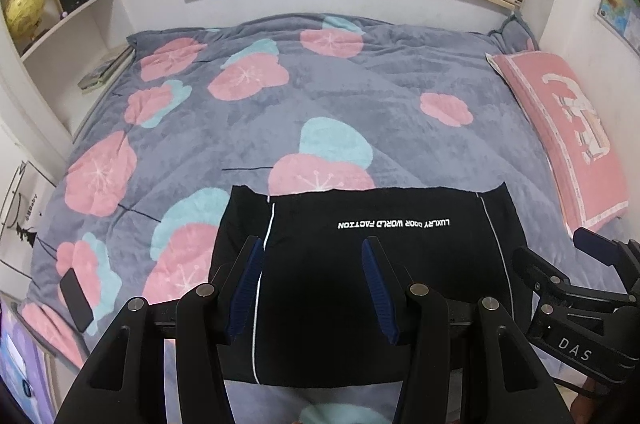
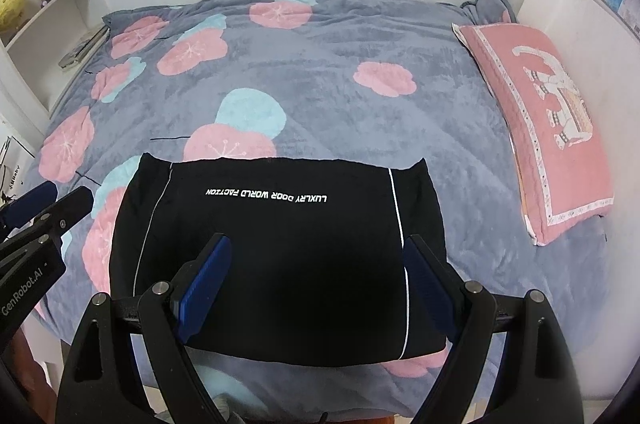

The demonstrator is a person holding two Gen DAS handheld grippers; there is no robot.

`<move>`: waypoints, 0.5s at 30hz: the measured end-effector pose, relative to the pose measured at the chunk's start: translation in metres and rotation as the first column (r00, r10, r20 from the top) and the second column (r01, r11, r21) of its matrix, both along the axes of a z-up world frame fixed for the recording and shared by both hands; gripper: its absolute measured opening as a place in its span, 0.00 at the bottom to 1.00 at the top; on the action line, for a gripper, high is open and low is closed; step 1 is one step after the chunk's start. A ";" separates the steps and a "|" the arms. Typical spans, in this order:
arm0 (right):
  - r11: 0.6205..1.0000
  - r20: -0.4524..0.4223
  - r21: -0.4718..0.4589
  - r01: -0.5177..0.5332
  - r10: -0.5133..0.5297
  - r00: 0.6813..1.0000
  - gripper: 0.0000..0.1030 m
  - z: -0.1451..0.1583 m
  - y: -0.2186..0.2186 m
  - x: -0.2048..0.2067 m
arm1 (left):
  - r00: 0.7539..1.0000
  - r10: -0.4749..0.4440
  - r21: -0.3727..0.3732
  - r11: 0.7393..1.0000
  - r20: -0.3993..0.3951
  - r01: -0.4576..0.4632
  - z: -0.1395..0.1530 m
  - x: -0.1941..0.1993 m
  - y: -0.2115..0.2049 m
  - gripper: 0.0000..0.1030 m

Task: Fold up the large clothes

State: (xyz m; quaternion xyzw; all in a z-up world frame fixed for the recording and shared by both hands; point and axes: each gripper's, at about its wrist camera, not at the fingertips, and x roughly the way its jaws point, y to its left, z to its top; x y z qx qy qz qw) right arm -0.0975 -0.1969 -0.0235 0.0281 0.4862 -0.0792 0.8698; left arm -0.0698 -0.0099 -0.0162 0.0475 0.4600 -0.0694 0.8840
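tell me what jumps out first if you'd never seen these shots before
A black garment, folded into a neat rectangle with white lettering, lies at the near edge of a grey blanket strewn with pink and teal flowers. A pink pillow sits at the right, and both open grippers, left gripper and right gripper, hover over the garment.

The left gripper (image 1: pixel 312 284) hangs spread wide at 6 o'clock above a folded black garment (image 1: pixel 360 284) on the flowered bed (image 1: pixel 360 95); a pink pillow (image 1: pixel 560 135) lies at 3 o'clock.
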 end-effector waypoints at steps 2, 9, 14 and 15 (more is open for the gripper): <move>1.000 -0.001 0.001 0.000 0.000 1.000 0.86 -0.001 0.000 0.000 | 1.000 -0.010 -0.008 1.000 -0.007 0.010 -0.001 0.000 -0.001 0.51; 1.000 -0.014 0.008 -0.003 0.003 1.000 0.86 -0.004 -0.001 0.000 | 1.000 -0.013 -0.001 1.000 -0.013 0.013 -0.003 0.002 0.000 0.51; 1.000 -0.017 0.009 -0.004 0.004 1.000 0.86 -0.005 -0.003 0.001 | 1.000 -0.007 -0.001 1.000 -0.025 0.007 -0.006 0.004 0.001 0.51; 1.000 -0.019 0.010 -0.003 0.003 1.000 0.86 -0.006 -0.004 0.001 | 1.000 -0.005 -0.003 1.000 -0.026 0.005 -0.007 0.004 0.002 0.51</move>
